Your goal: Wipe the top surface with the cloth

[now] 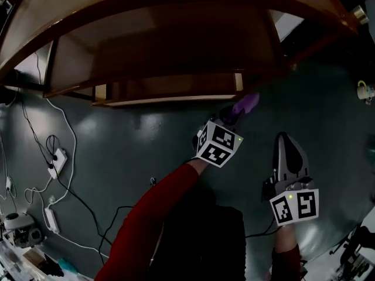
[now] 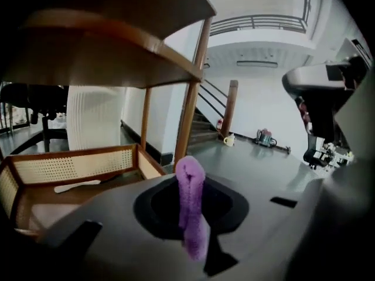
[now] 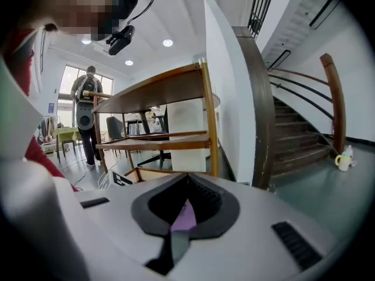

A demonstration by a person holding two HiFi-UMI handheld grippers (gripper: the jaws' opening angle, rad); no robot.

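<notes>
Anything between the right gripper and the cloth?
Nothing. Head view shows only bare floor between the right gripper and the cloth, which the left gripper holds.

Left gripper (image 1: 231, 117): dark body, white cube (image 1: 218, 143) printed with black square markers, small green light at one corner
Right gripper (image 1: 285, 142): tapered grey-and-black shell, matching marker cube (image 1: 295, 206)
Sleeves (image 1: 152, 215): red, both arms
Jaw housings: grey plastic, black-lined openings

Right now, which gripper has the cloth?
The left gripper: its jaws are shut on the purple cloth. The right gripper sits apart from the cloth, jaws together.
</notes>
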